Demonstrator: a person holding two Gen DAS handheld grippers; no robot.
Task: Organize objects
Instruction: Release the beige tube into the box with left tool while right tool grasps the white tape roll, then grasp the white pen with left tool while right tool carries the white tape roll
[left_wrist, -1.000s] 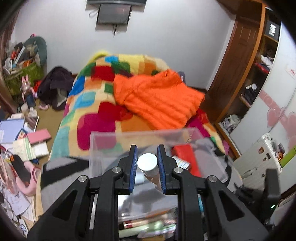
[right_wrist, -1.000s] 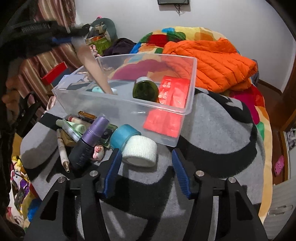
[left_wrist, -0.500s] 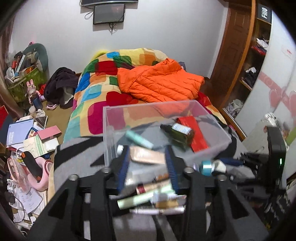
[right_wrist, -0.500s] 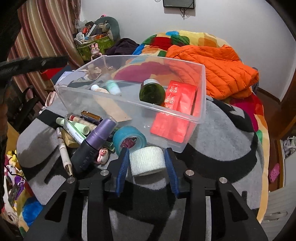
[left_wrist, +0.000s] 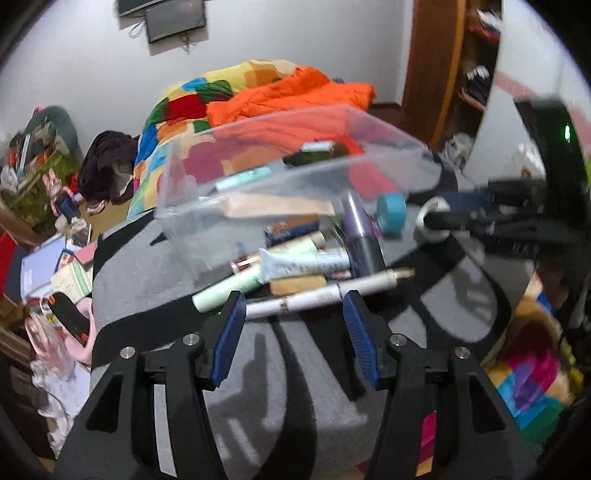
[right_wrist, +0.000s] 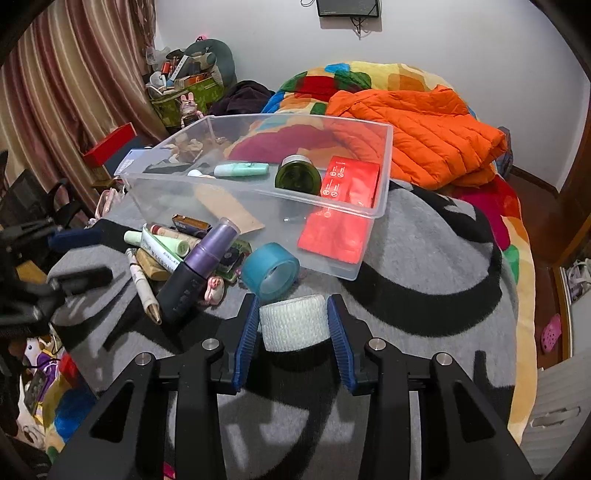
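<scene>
My right gripper (right_wrist: 293, 310) is shut on a white bandage roll (right_wrist: 293, 325) that rests on the grey blanket (right_wrist: 424, 295), just before a blue tape roll (right_wrist: 271, 271). A clear plastic bin (right_wrist: 384, 177) behind holds a green bottle (right_wrist: 297, 177), a red packet (right_wrist: 351, 181), a mint tube (right_wrist: 242, 169) and a beige tube (right_wrist: 229, 206). My left gripper (left_wrist: 294, 299) hovers over the pile of cosmetics in front of the bin (left_wrist: 295, 170), its jaws opening. A white pen (left_wrist: 325, 293) shows across the gap at its tips, untouched by the pads.
The pile beside the bin includes a purple bottle (right_wrist: 199, 266), pale green tubes (right_wrist: 166, 243) and a small dark box (right_wrist: 192, 223). An orange jacket (right_wrist: 417, 136) lies on the patchwork bedspread behind. Clutter covers the floor at left (left_wrist: 44, 266).
My left gripper let the beige tube go into the bin, drew back and down to the pile, and opened. My right gripper closed on the white bandage roll.
</scene>
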